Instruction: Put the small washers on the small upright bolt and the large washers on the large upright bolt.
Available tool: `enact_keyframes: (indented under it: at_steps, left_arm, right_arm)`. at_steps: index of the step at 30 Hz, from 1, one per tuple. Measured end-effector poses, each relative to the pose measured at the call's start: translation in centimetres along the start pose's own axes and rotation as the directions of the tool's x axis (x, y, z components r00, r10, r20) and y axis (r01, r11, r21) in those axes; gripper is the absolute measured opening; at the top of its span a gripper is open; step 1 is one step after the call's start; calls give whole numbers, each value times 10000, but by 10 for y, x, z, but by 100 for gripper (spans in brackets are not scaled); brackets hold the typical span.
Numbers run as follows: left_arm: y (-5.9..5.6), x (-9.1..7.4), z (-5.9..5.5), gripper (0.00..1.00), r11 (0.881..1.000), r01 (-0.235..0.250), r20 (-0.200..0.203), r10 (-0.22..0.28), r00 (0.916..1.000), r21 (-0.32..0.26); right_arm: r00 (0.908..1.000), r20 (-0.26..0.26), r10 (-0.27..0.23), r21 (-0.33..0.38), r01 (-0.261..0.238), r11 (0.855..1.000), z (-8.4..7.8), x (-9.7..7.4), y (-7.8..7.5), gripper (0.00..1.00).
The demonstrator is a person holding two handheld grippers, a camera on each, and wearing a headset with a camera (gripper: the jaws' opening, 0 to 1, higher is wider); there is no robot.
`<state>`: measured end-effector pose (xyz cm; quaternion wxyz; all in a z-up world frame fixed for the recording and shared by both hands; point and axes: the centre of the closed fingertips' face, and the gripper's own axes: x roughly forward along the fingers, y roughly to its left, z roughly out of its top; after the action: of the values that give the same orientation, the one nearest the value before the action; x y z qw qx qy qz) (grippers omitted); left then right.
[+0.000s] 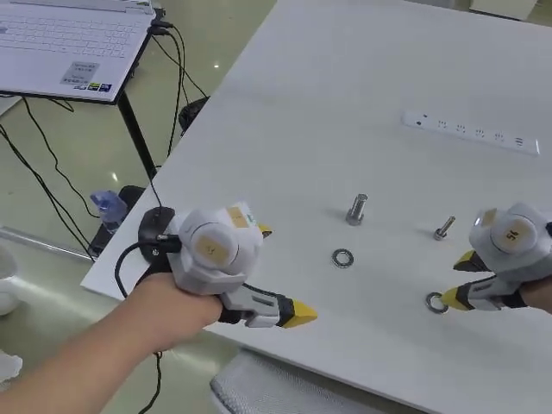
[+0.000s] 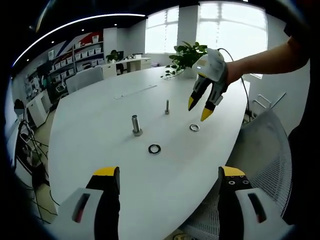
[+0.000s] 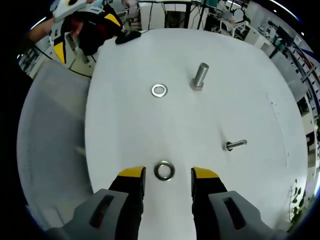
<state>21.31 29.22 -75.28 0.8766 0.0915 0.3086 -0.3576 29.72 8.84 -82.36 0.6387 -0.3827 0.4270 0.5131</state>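
Right gripper (image 3: 168,173): jaws parted, nothing gripped. Tips low over the white table (image 3: 125,130). A steel washer (image 3: 164,170) lies flat between the two yellow tips, slightly ahead of them, with a gap on each side.

Outward from it, in the right gripper view:
- The small bolt (image 3: 236,145) is ahead and off to the right, near the gripper. It looks upright on its head in the left gripper view.
- The large bolt (image 3: 200,76) is farther ahead, upright on its head, bare shank.
- A second washer (image 3: 159,90) lies flat just left of the large bolt, apart from it.

Left gripper (image 2: 169,172): jaws spread wide, empty. It is held at the near table edge, well apart from both bolts. In its own view the second washer lies straight ahead between the jaw lines, the large bolt is behind that, and the right gripper is over the first washer at right.

Head view, farther out: a power strip (image 1: 470,132) lies past the bolts. A mesh chair back (image 1: 259,388) sits under the near table edge. An open laptop (image 1: 69,43) sits on a stand to the left.
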Motion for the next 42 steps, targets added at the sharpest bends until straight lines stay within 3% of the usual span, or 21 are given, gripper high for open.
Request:
enact_keyframes:
  at_steps: [15,26,30,32,33,42]
  left_arm:
    - [-2,1,-2,79,9999,146,-157,-146,9998,-5]
    - [-1,-1,-2,77,9999,151,-132,-151,9998,-62]
    - [-1,-1,-3,77,9998,153,-133,-154,9998,-109]
    - [-1,0,-4,76,9998,182,-154,-184,9997,-89]
    - [-1,0,-4,76,9998,183,-173,-184,9997,-84]
    - [-1,0,-4,74,9997,195,-78,-196,9998,-132]
  right_arm:
    - [9985,-490,248,94,-244,9997,-21,32,5,37]
    - [9960,-885,154,-160,-169,9997,-26,38,9,35]
    - [9962,-842,224,-93,-233,9997,-24,39,8,34]
    - [9939,-944,571,173,-557,9983,-24,39,13,31]
    - [9944,-955,456,32,-455,9990,-23,39,11,31]
    - [9835,-1744,480,304,-434,9986,-24,41,7,26]
